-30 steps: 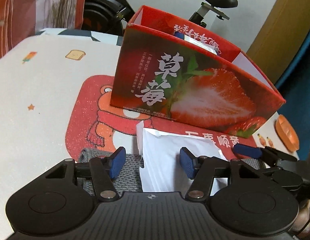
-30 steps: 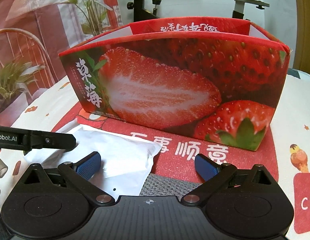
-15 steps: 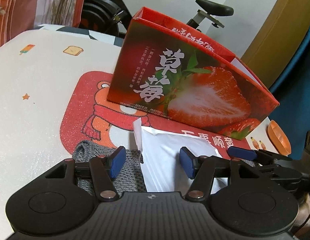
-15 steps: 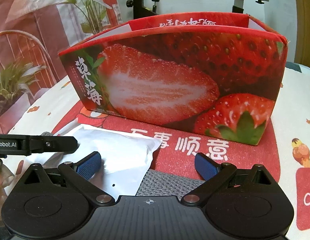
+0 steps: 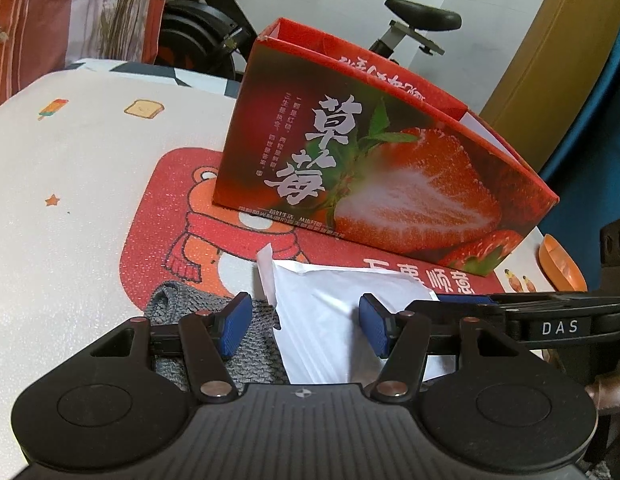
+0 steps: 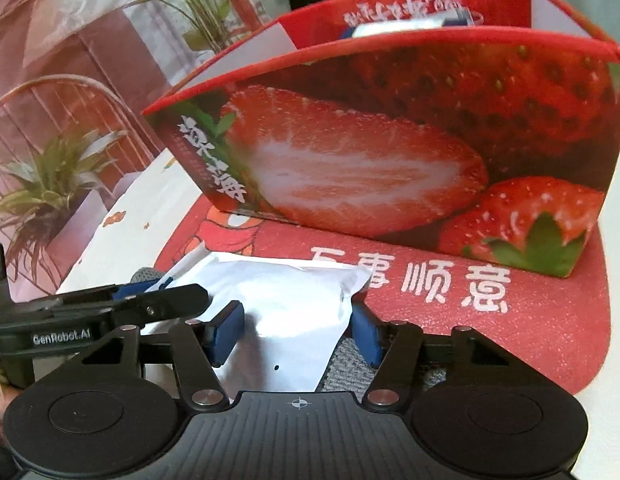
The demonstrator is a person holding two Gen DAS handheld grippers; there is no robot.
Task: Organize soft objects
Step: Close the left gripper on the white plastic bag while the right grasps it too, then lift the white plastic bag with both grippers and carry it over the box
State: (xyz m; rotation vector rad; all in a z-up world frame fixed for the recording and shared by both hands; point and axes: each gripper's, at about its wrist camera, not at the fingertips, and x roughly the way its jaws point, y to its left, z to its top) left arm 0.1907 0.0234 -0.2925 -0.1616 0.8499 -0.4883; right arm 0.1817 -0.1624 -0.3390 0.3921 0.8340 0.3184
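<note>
A white soft plastic pouch [image 5: 334, 320] lies on a grey knitted cloth [image 5: 250, 344] on the red bear mat, in front of the red strawberry box [image 5: 374, 184]. My left gripper [image 5: 302, 328] is open, its fingers either side of the pouch's left part. My right gripper [image 6: 294, 332] is open and narrower than before, its blue pads either side of the pouch [image 6: 286, 312]; whether they touch it I cannot tell. The cloth [image 6: 350, 360] shows under the pouch. A blue-and-white item [image 6: 410, 24] sits inside the box [image 6: 390, 152].
The red bear mat [image 5: 158, 216] lies on a white printed table cover [image 5: 62, 184]. An orange dish [image 5: 558, 260] sits at the right edge. An exercise bike [image 5: 414, 28] and a potted plant [image 6: 46, 184] stand beyond the table.
My right gripper has moved left over the pouch and its jaws have narrowed around it. My left gripper has shifted slightly and stays open. The pouch has not moved.
</note>
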